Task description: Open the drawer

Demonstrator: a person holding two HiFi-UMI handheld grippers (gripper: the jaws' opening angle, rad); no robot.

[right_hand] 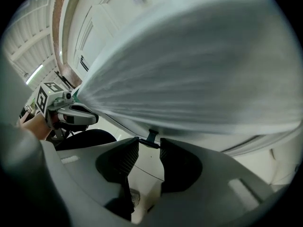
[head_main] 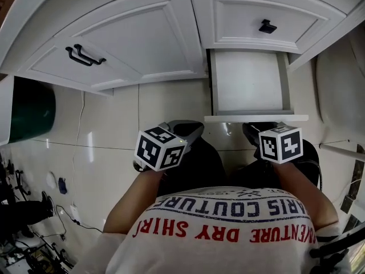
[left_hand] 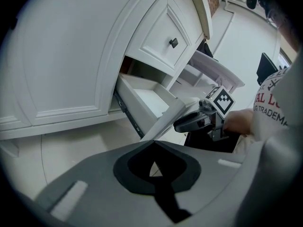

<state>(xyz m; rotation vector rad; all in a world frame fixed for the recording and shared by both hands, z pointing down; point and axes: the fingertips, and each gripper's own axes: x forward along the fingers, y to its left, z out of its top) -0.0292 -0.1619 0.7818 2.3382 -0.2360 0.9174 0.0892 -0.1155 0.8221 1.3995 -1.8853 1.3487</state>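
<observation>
The drawer (head_main: pixel 256 118) is pulled well out of the white cabinet (head_main: pixel 131 39), and its front panel sits just above my right gripper (head_main: pixel 251 131). In the right gripper view the fingers (right_hand: pixel 128 157) are released. The drawer's small dark handle (right_hand: pixel 151 137) hangs under the front panel right at their tips, in the gap, and I can't see either pad pressing it. My left gripper (head_main: pixel 188 129) hovers over the tiled floor (head_main: pixel 108 130), beside the drawer's left corner and off it. Its fingers (left_hand: pixel 142 148) are clenched tip to tip on nothing.
</observation>
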